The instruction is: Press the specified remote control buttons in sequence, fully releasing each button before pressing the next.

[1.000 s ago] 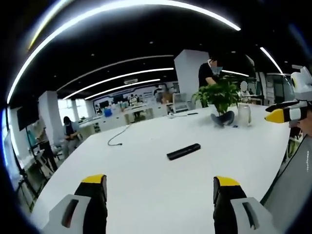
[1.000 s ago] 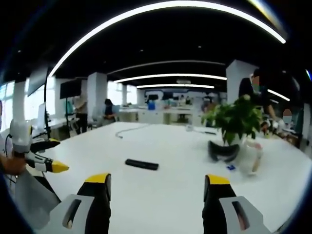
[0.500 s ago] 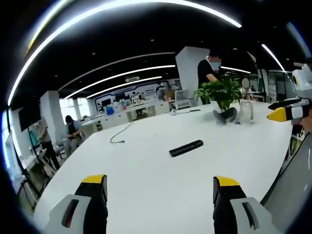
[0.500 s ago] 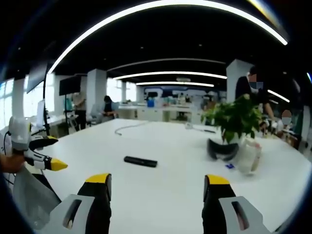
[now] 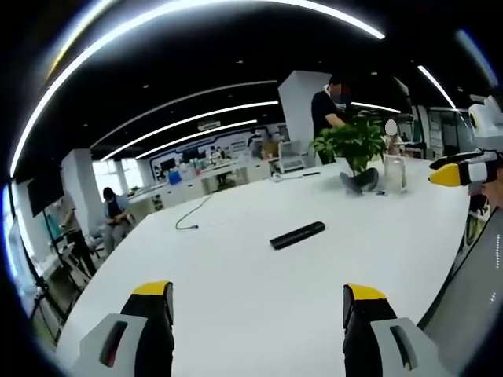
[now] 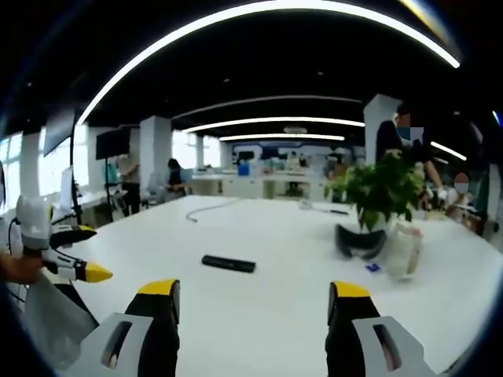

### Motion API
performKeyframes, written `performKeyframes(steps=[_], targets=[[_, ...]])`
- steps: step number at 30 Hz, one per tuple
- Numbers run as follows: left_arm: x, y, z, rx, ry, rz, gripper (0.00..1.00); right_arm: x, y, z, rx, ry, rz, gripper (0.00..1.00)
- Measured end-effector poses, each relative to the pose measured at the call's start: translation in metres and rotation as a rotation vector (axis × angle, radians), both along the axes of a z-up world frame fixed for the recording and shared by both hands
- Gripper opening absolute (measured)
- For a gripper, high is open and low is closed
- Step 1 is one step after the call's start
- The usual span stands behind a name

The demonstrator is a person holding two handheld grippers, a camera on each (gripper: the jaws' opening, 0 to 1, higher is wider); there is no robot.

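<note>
A slim black remote control [image 5: 297, 235] lies flat on the white table [image 5: 236, 290], well ahead of my left gripper [image 5: 259, 302], whose yellow-tipped jaws stand wide apart with nothing between them. In the right gripper view the same remote control [image 6: 229, 264] lies ahead and slightly left of my right gripper [image 6: 253, 298], also open and holding nothing. The right gripper [image 5: 464, 173] shows at the right edge of the left gripper view, and the left gripper [image 6: 78, 271] at the left edge of the right gripper view.
A potted green plant [image 6: 379, 196] stands far right on the table, with dark goggles [image 6: 361, 242] and a clear jar [image 6: 403, 251] beside it. A thin cable [image 5: 191, 220] trails at the far side. A person [image 5: 326, 118] stands behind the plant; others sit at distant desks.
Both views have shifted slightly with the hands. The remote control lies where it was and both grippers stay open.
</note>
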State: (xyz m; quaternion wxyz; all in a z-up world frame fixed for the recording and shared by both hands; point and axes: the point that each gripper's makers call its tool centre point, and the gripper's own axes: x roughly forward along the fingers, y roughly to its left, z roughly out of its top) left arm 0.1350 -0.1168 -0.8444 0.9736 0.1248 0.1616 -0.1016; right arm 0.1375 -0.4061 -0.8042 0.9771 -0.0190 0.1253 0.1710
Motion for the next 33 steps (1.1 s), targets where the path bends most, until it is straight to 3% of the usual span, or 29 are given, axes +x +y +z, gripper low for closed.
performKeyframes(steps=[3,6,13,18,21,26,30,33], targets=[[0.000,0.006,0.000,-0.025,0.009,0.027,0.92,-0.001,-0.003,0.003,0.004,-0.013,-0.023,0.76],[-0.001,0.002,0.007,-0.033,-0.027,0.014,0.92,0.000,-0.010,0.004,-0.001,-0.021,-0.062,0.76],[0.000,0.007,0.010,-0.046,-0.040,0.039,0.92,0.001,-0.007,0.003,-0.026,-0.016,-0.047,0.76],[0.000,0.007,0.008,-0.045,-0.026,0.039,0.94,0.000,-0.006,0.003,-0.020,-0.015,-0.043,0.76],[0.000,0.010,0.004,-0.090,0.006,0.067,0.96,0.001,-0.007,0.004,-0.018,-0.016,-0.049,0.76],[-0.002,0.009,0.000,-0.087,0.025,0.070,0.97,0.001,-0.006,0.001,-0.025,-0.005,-0.050,0.76],[-0.003,0.008,-0.010,-0.061,0.072,0.066,0.97,0.001,-0.001,-0.008,-0.050,0.028,-0.030,0.76],[-0.004,0.008,-0.008,-0.059,0.066,0.063,0.97,-0.001,0.005,-0.011,-0.071,0.029,-0.001,0.76]])
